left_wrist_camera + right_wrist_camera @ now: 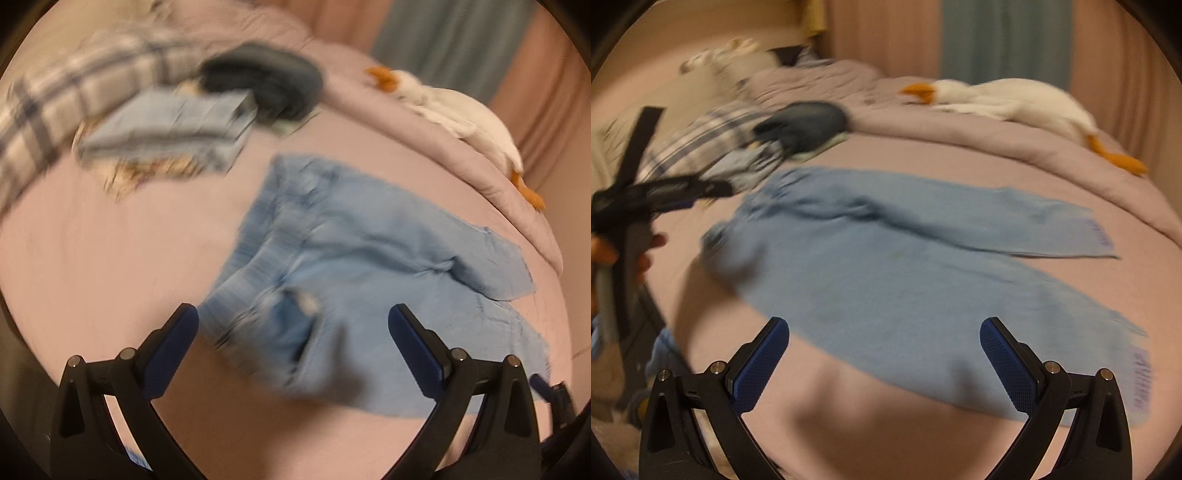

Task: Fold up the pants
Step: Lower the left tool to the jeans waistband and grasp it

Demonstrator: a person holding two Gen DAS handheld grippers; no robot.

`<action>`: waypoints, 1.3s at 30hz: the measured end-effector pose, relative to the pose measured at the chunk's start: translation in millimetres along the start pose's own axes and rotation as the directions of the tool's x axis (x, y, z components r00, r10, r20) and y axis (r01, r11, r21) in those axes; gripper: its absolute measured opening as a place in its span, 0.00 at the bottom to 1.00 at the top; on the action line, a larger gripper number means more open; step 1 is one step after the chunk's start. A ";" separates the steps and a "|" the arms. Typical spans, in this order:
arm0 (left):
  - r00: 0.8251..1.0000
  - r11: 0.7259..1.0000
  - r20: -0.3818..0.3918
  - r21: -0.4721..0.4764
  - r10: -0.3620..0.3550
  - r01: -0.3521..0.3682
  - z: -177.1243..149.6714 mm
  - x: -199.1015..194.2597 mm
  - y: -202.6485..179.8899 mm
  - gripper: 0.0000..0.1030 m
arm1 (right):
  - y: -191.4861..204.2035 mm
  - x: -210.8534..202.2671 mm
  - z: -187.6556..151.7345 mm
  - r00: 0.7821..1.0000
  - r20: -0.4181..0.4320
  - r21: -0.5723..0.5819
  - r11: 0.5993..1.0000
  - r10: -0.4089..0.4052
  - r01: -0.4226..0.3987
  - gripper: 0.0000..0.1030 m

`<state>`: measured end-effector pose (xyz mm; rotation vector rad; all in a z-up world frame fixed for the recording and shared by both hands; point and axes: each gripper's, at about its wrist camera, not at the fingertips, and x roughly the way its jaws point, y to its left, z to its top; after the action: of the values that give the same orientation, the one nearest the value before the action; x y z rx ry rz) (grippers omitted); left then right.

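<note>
Light blue jeans (332, 258) lie spread on the pink bed sheet (110, 258), waist toward the left, both legs running right. They also show in the right wrist view (886, 273), with frayed hems at the right. My left gripper (293, 332) is open and empty, hovering above the waist and pocket area. My right gripper (884, 343) is open and empty, hovering over the near leg. The left gripper (709, 190) also shows in the right wrist view, held in a hand at the left. Both views are blurred by motion.
A stack of folded clothes (166, 125) with a dark garment (262, 88) and a plaid cloth (55, 103) sits behind the jeans. A white goose plush (1015, 103) lies on a bunched lilac quilt (923, 129) at the back right. Curtains hang behind.
</note>
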<state>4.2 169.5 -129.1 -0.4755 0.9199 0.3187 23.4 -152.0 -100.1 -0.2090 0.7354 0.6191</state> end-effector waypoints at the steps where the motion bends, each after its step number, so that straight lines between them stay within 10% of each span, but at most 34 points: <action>1: 1.000 1.000 -0.012 -0.024 -0.009 0.009 -1.7 3.2 5.7 1.00 | 5.8 4.8 -0.9 1.000 -0.008 -0.023 1.000 0.011 -0.011 1.00; 11: 0.993 0.980 -0.056 -0.175 -0.107 0.096 -16.6 32.9 24.4 0.94 | 80.3 63.3 -16.2 0.998 -0.055 -0.370 0.928 0.030 -0.048 0.99; 16: 0.991 0.965 -0.038 -0.236 -0.129 0.117 -6.0 40.7 27.6 0.61 | 87.8 74.6 -17.3 1.000 -0.025 -0.453 0.891 -0.006 -0.006 0.90; 25: 0.991 0.963 -0.010 -0.239 -0.131 0.125 -12.0 21.5 40.1 0.25 | 108.2 85.5 -10.7 0.999 -0.007 -0.496 0.868 0.035 -0.034 0.15; 29: 0.996 0.983 -0.018 -0.165 -0.085 0.081 -19.9 16.9 33.7 0.29 | 118.2 76.5 -15.7 1.000 -0.014 -0.558 0.830 0.025 -0.029 0.09; 35: 1.000 0.994 0.002 -0.103 0.028 -0.027 -26.7 0.2 41.0 0.68 | 117.1 78.1 -19.2 0.998 -0.055 -0.572 0.819 0.023 -0.051 0.08; 39: 0.985 0.991 0.114 0.009 0.133 -0.135 -23.8 -23.1 30.8 0.68 | 106.9 59.5 -5.4 0.991 -0.094 -0.489 0.863 0.095 -0.129 0.28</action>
<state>-39.4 181.9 -130.2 -0.3770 0.8451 0.4555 -9.0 -41.2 -141.1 -0.6689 0.6446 0.9123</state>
